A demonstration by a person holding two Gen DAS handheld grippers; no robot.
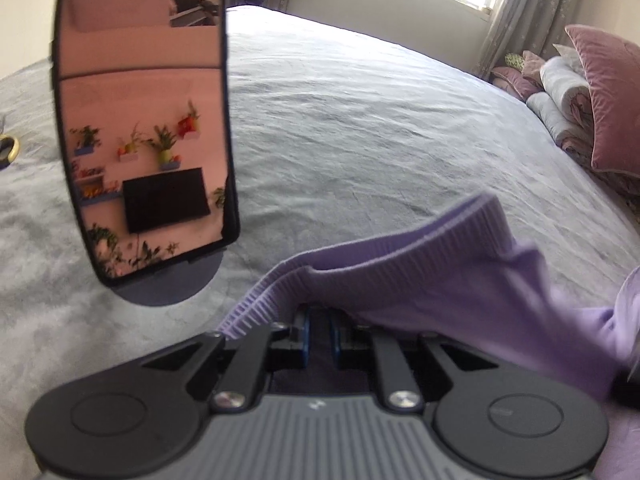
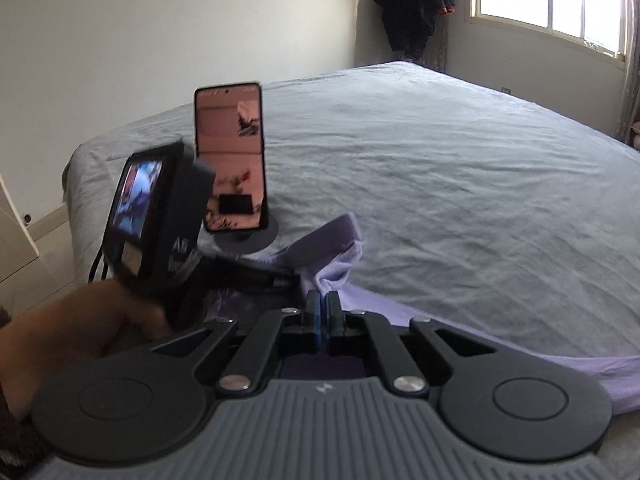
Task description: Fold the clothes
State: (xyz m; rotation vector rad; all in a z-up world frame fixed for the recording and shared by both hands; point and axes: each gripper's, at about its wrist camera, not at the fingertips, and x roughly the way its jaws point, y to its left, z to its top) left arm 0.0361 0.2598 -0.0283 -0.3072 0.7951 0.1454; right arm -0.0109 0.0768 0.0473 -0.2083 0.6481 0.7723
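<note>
A lilac garment (image 1: 460,280) with a ribbed hem (image 1: 360,256) hangs lifted over a grey bed sheet (image 1: 360,120). My left gripper (image 1: 320,322) is shut on the cloth just under the hem, and the fabric drapes over its blue pads (image 1: 306,332). In the right wrist view the same garment (image 2: 344,256) trails off right across the bed (image 2: 460,168). My right gripper (image 2: 322,300) is shut on a fold of it at the fingertips. The left gripper's body (image 2: 248,276) and camera unit (image 2: 160,208), held by a hand (image 2: 80,320), sit close on the left.
A phone (image 1: 148,120) stands upright on a round base (image 2: 248,240) on the bed, just beyond the left gripper. Pink and white pillows (image 1: 592,100) are stacked at the right. Dark clothes (image 2: 416,4) hang in the far corner by the window.
</note>
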